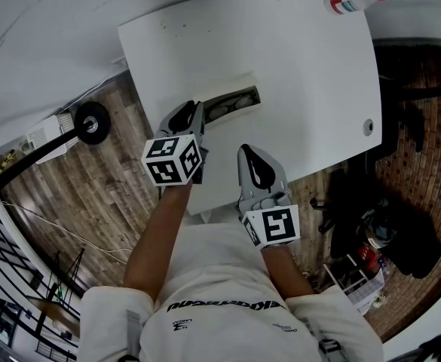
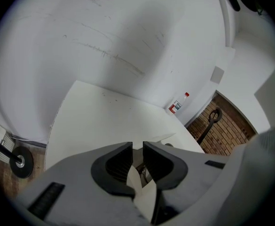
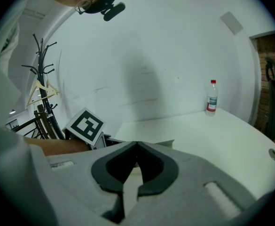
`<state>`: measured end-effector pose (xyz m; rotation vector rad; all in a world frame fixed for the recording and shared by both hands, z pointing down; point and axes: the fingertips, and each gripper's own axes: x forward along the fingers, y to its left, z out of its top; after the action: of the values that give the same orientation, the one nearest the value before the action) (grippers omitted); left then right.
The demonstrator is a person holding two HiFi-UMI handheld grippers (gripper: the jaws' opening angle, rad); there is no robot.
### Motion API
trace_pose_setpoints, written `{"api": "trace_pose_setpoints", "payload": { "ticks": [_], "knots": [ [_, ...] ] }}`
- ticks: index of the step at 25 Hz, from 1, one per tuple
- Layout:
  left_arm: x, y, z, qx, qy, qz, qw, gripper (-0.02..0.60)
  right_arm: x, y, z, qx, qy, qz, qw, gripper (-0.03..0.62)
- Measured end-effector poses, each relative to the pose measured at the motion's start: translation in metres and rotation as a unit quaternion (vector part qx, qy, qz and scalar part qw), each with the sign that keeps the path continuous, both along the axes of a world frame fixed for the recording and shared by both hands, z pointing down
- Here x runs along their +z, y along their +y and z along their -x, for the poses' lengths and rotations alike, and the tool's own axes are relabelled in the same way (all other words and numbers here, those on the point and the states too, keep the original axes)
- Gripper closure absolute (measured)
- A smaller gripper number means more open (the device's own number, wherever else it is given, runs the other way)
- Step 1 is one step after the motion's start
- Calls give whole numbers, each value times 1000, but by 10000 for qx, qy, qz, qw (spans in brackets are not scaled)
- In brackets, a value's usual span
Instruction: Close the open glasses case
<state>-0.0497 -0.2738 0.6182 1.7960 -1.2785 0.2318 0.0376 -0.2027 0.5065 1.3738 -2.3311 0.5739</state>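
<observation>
The open glasses case [image 1: 234,104] lies near the middle of the white table [image 1: 310,66], its white lid [image 1: 222,84] raised on the far side and dark glasses showing inside. My left gripper [image 1: 196,114] is at the case's left end, jaws a narrow gap apart with nothing clearly held. In the left gripper view the gripper [image 2: 137,147] points along the case, and the lid's edge [image 2: 161,137] shows just past the tips. My right gripper [image 1: 249,151] hovers over the table's near edge, short of the case; the right gripper view shows it [image 3: 136,145] shut and empty.
A small plastic bottle [image 1: 352,1] with a red cap stands at the table's far right corner. A round cable hole [image 1: 368,127] sits near the right edge. Wooden floor, a black wheeled stand [image 1: 92,123] at left and dark bags [image 1: 401,232] at right surround the table.
</observation>
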Motion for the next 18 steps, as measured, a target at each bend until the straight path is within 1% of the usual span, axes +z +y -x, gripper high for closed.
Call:
{"api": "trace_pose_setpoints", "payload": {
  "ticks": [18],
  "knots": [
    [-3,8,-6,81,-275,-218,9994,518,-7,6,-6,-35,-10,-78,10000,592]
  ]
}}
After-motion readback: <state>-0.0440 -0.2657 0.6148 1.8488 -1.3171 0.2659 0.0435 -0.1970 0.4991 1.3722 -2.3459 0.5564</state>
